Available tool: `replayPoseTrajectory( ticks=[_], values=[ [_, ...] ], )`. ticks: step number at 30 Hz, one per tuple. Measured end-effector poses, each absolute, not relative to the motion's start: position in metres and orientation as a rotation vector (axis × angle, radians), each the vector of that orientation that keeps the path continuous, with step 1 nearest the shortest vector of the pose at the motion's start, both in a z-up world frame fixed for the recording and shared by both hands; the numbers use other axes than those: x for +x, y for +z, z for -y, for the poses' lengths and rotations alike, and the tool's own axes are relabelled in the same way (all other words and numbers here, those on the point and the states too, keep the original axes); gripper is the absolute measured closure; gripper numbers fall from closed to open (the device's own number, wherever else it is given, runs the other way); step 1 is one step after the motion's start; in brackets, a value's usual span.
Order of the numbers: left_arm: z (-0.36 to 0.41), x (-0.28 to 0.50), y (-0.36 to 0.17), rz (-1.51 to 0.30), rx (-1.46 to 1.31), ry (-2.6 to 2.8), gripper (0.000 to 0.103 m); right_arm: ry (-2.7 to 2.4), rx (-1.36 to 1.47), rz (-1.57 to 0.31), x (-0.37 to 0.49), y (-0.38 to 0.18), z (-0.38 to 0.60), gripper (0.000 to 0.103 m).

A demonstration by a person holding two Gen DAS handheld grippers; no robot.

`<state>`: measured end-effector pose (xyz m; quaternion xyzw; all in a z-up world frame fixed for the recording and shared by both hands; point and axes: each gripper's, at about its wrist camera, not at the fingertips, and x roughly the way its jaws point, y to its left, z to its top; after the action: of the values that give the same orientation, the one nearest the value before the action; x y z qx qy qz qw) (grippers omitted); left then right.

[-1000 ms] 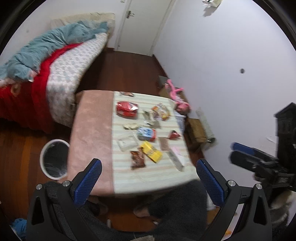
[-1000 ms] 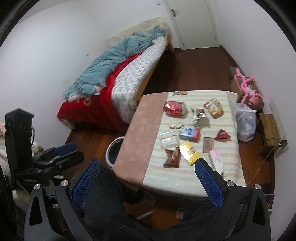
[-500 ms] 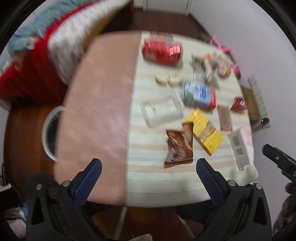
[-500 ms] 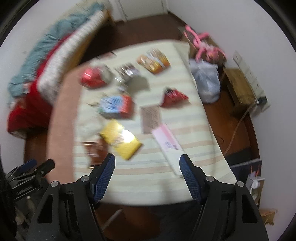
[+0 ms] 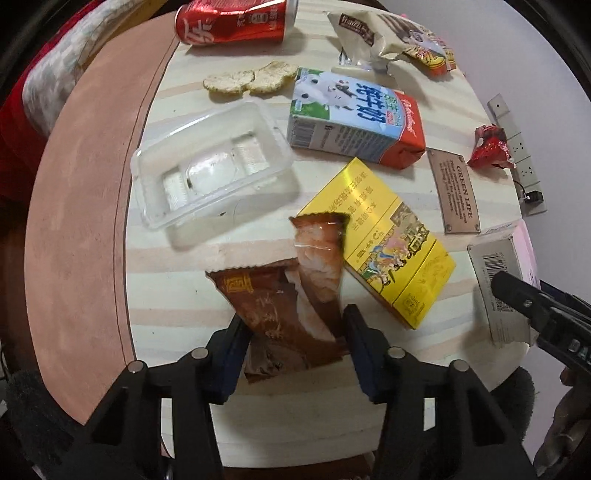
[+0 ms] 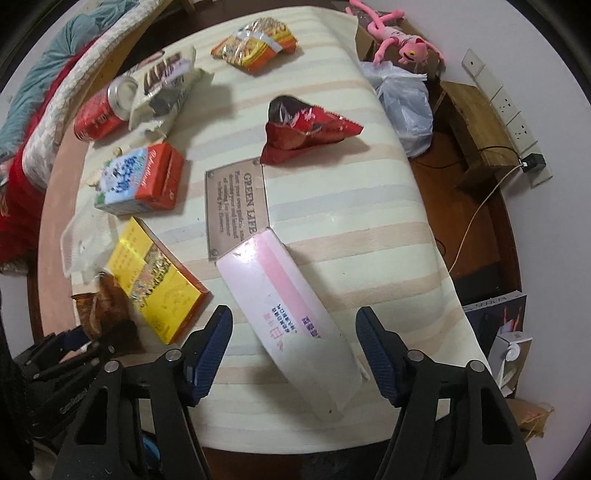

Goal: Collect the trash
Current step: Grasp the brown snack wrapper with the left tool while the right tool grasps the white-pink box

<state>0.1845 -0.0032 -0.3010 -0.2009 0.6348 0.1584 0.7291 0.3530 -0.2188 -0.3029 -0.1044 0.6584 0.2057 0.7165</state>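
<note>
The left claw (image 5: 293, 332) has its two blue-padded fingers on either side of the near end of a brown snack wrapper (image 5: 291, 291), which lies flat on the striped counter (image 5: 177, 302); the pads sit just beside the wrapper's edges, and it cannot be told whether they already pinch it. The landmark for everything else is the yellow box (image 5: 388, 243). The wrapper's far end overlaps the box's left corner. Beyond the box lies a blue-and-white milk carton (image 5: 351, 118) on its side, and to the carton's left a clear plastic tray (image 5: 210, 166). Further off are two crackers (image 5: 247, 77) and a red soda can (image 5: 232, 20) on its side. To the right of the yellow box lies a brown "GREEN LIFE" plaque (image 6: 236, 203), with a crumpled red wrapper (image 6: 306, 129) beyond it.

The right claw (image 6: 293, 347) is released, its fingers spread wide around the near end of a pink-and-white box (image 6: 284, 314) without touching it; that box lies just right of the yellow one.
</note>
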Motion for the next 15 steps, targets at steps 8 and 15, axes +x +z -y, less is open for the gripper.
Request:
replayPoseTrajectory(
  ticks=[8, 15],
  values=[
    [0.009, 0.178, -0.278, -1.34, -0.316, 0.407, 0.074, 0.476, -0.281, -1.443, 0.351, -0.313, 0.216, 0.055],
    [0.006, 0.158, -0.234, -1.255, -0.247, 0.456, 0.075, 0.493, -0.247, -1.413, 0.334, -0.299, 0.217, 0.058]
  ],
)
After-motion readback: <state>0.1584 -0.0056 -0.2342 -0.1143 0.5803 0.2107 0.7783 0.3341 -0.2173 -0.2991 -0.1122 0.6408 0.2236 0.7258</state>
